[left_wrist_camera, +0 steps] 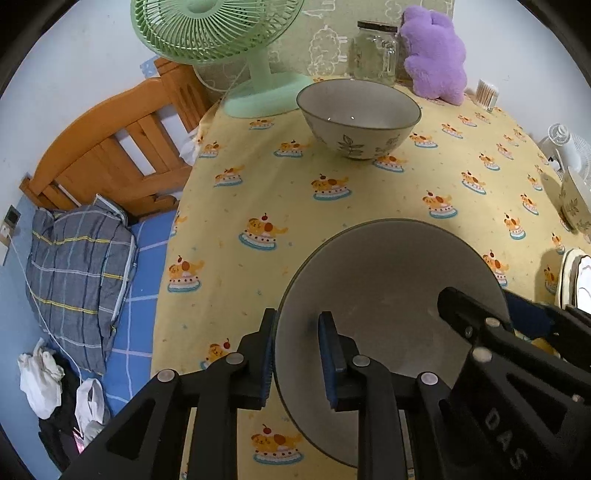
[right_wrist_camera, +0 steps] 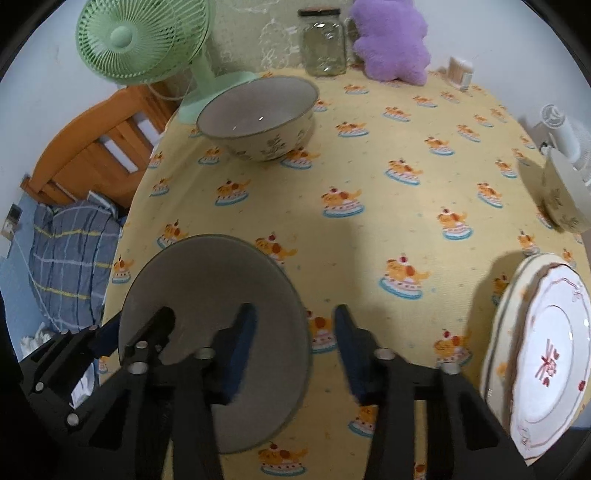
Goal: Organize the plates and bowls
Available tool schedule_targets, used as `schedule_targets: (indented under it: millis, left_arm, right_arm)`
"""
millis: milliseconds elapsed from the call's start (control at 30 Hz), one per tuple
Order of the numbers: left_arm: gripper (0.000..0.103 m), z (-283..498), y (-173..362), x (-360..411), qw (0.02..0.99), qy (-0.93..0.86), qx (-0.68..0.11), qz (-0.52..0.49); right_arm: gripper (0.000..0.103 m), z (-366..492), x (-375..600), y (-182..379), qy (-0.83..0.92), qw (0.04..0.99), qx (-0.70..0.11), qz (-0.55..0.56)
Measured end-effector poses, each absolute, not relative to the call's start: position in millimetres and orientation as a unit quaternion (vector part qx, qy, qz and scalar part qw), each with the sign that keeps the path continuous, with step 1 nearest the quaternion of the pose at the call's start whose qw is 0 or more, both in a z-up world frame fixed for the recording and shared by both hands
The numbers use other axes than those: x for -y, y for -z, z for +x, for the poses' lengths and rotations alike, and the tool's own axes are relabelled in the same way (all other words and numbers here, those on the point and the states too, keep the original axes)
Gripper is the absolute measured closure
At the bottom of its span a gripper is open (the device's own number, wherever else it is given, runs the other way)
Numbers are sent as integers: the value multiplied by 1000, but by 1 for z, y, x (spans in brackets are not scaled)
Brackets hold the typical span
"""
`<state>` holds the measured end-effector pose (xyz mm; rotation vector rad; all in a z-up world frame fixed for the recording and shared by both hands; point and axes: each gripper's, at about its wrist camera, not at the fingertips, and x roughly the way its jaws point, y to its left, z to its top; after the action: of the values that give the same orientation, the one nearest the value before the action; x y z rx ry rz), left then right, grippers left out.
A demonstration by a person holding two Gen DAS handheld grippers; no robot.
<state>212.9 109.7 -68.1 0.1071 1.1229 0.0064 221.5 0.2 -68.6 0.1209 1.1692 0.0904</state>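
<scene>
Left jaws (left_wrist_camera: 297, 317) are clenched on the near bowl (left_wrist_camera: 388, 288), one pad outside its left wall and one inside. Right jaws (right_wrist_camera: 293, 310) straddle the opposite rim but look released: the inner finger sits in the bowl (right_wrist_camera: 207, 280), while the outer finger stands just apart from the wall with cloth showing between. That view is blurred, so we call that loosely. The bowl sits at the near left of the counter (left_wrist_camera: 295, 206), and we cannot tell whether it rests on the cloth or hangs just above it. Main risk, we judge: only one side is really pinched, so if it lifts now the glazed rim can pivot or slip in the left pads and the bowl drops. The counter edge is near on that side, with the bed (left_wrist_camera: 144, 258) below, so a slip could send it off. Second risk: both inner fingers are inside the same bowl, and a skewed squeeze could knock them together or twist the bowl. Further out, a second bowl (left_wrist_camera: 358, 110) stands at the far side just beside the green fan (left_wrist_camera: 218, 29); nesting into it off-centre could clack rims or bump the fan base. A third bowl (right_wrist_camera: 561, 199) and the stacked plates (right_wrist_camera: 546, 354) sit at the right edge, well apart, with low risk unless the right arm swings wide.
</scene>
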Motion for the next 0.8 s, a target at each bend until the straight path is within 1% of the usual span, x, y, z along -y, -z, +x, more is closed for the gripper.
schedule_targets:
  millis: [33,167,400,800]
  left_arm:
    - [84,213,68,-111,845,-4,-532,49]
    - [84,214,69,-113,841,-10,-539,40]
    - [84,203,61,-104,839,0,-544,26]
    - [84,179,54,-59,836,33,-547,18]
  right_arm:
    - [76,223,-3,70,-45,829,-555,55]
    - [80,224,-9,68,-34,832,-553,41]
    - [80,214,-1,58,-30,830,-556,33]
    - [80,184,43,44,-1,832,-554,32]
